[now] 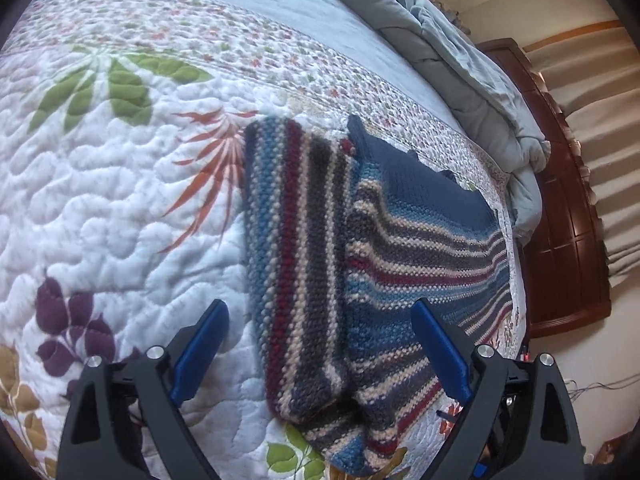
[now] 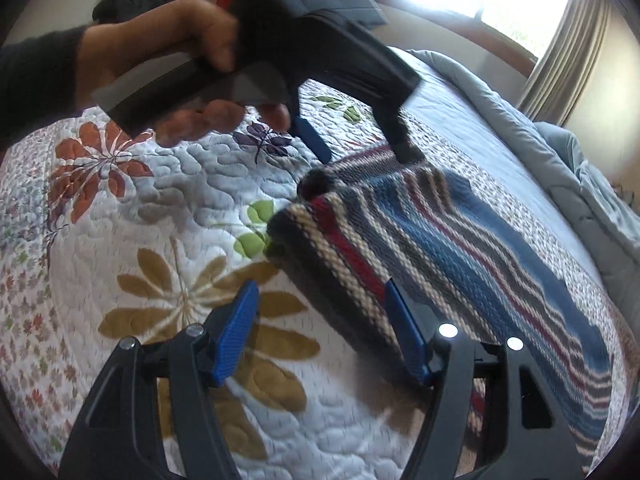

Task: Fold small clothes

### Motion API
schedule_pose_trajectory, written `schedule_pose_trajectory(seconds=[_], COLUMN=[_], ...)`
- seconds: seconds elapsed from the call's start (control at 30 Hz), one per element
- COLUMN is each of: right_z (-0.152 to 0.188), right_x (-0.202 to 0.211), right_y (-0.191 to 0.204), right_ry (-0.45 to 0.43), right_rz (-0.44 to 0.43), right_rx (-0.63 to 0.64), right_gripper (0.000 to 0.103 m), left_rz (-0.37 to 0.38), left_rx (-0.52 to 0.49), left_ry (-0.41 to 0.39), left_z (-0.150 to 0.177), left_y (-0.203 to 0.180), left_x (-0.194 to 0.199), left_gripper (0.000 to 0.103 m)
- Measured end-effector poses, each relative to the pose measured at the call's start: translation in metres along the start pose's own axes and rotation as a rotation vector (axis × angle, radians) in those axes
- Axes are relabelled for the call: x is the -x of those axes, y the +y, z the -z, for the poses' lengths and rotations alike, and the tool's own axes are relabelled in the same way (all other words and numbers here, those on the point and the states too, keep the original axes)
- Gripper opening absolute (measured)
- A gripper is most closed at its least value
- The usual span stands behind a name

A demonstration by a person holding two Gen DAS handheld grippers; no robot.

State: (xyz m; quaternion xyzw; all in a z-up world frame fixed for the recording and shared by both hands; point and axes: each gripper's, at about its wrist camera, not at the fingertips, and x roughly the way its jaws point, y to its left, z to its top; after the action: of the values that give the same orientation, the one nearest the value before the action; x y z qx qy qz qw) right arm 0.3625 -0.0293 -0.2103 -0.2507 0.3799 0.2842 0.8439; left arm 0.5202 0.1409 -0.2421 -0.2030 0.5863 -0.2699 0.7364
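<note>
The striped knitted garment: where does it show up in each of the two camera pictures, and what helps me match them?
Left wrist view: the striped knitted garment fills the centre, reaching between the open jaws at the bottom.
Right wrist view: it runs from the centre to the lower right.
Shared landmark: the green leaf print on the quilt beside the garment's folded end.

Knit garment (image 1: 320, 248): stripes of blue, dark red, cream, grey; solid navy panel at far end.
Quilt (image 1: 100, 200): white ground, stitched wavy relief; printed leaves in green, orange-red, purple, tan; border band of small multicolour florals.
Comforter (image 1: 460, 60): plain grey-blue.
Headboard (image 1: 560, 220): dark reddish-brown wood.
Curtain (image 2: 560, 48): beige.
Left gripper (image 1: 320, 344): black frame, blue pads, silver bolts.
Right gripper (image 2: 320, 332): same black and blue.
Sleeve (image 2: 36, 80): dark.
</note>
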Motion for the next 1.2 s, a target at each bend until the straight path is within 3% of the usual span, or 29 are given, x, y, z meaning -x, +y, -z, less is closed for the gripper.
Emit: schedule_pose_trajectory(seconds=[0.37, 0.7, 1.2], right_z=[-0.011, -0.014, -0.002], right_x=[-0.015, -0.033, -0.032], right_y=[-0.002, -0.012, 0.006], right_ry=[0.014, 0.039, 0.025], right_rz=[0.014, 0.02, 0.03], right_rx=[-0.005, 0.002, 0.029], right_gripper=[0.065, 0.065, 0.068], left_rz=[-0.044, -0.086, -0.103], left_rx=[-0.055, -0.046, -0.105], left_ry=[0.072, 0.122, 0.135], left_z=[-0.031, -0.065, -0.063], left_y=[-0.021, -0.024, -0.027], left_x=[-0.03, -0.061, -0.056], left_gripper=[0.093, 0.094, 0.095])
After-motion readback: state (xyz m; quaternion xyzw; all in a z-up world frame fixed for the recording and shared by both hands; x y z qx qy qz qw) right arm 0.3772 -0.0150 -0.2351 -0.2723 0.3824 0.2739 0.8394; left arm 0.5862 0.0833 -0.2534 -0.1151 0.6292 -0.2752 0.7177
